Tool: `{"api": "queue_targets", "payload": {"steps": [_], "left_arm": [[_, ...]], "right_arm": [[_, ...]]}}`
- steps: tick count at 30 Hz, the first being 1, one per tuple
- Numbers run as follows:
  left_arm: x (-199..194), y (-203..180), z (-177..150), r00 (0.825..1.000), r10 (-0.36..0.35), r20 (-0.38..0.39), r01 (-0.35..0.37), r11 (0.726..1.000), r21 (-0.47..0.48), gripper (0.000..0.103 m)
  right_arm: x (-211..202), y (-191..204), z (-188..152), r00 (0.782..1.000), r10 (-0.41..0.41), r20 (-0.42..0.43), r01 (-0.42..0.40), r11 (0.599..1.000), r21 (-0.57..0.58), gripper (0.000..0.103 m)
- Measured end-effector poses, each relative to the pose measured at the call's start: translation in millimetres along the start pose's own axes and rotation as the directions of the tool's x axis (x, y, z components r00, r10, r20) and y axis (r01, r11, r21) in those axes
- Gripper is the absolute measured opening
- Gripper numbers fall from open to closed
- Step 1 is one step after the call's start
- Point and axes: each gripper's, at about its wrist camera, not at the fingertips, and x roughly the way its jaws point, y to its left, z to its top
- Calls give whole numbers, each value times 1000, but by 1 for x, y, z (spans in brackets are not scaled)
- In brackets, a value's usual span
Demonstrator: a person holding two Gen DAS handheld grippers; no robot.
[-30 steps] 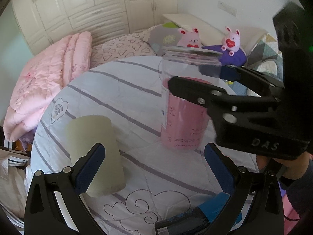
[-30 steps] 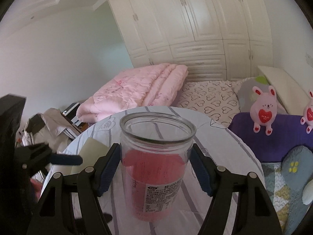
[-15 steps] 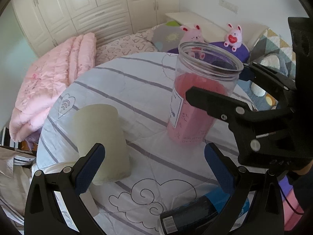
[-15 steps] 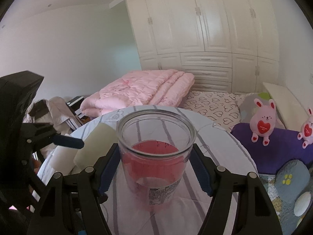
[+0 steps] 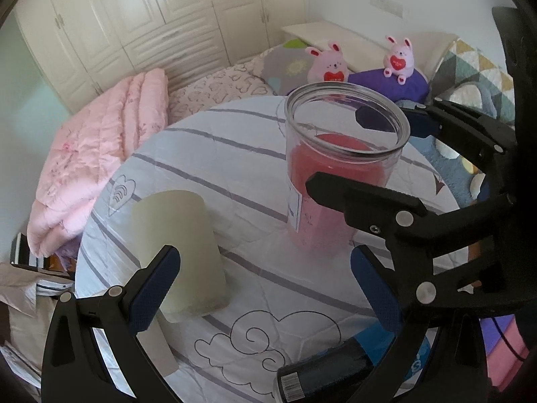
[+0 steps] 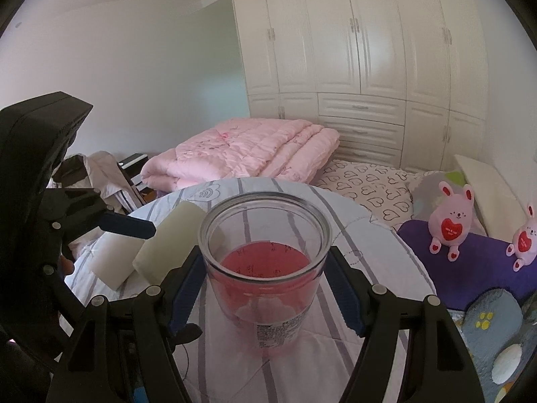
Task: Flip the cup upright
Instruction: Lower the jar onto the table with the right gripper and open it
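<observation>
A clear plastic cup (image 5: 339, 174) with a pink lining stands upright, mouth up, on the round table (image 5: 208, 154); it also shows in the right wrist view (image 6: 265, 268). My right gripper (image 6: 265, 297) has its blue pads on either side of the cup with small gaps, so it is open around it. My left gripper (image 5: 261, 288) is open and empty, near the table's front. A pale green cup (image 5: 181, 248) stands mouth down by the left finger; it also shows in the right wrist view (image 6: 167, 245).
A dark blue bottle (image 5: 332, 372) lies at the table's near edge. A bed with a pink quilt (image 5: 97, 161) and plush rabbits (image 5: 329, 67) is behind the table. White wardrobes (image 6: 369, 67) line the far wall.
Both cameras have risen and tilted down, so I see more into the clear cup's mouth. The cup stands upright on the table throughout.
</observation>
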Motion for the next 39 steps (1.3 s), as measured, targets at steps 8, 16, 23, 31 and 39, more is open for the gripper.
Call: {"api": "queue_targets", "payload": {"steps": [8, 16, 23, 31, 39], "left_arm": [[0, 2, -1, 1000, -1, -3, 1, 1000, -2, 103], [-4, 1, 1, 1000, 1, 6, -1, 1000, 2, 103], [-10, 0, 1, 1000, 5, 20, -5, 1000, 1, 103], [-22, 2, -1, 999, 11, 39, -11, 1000, -1, 103], [-30, 4, -5, 999, 16, 47, -16, 1000, -5, 103]], "right_arm": [[-1, 7, 4, 1000, -17, -9, 17, 999, -28, 72], [-7, 11, 10, 999, -32, 2, 32, 999, -32, 80], [-13, 16, 14, 999, -43, 11, 43, 997, -56, 80], [-19, 22, 17, 1000, -26, 7, 27, 998, -55, 80], [-24, 30, 21, 999, -33, 0, 33, 997, -70, 80]]}}
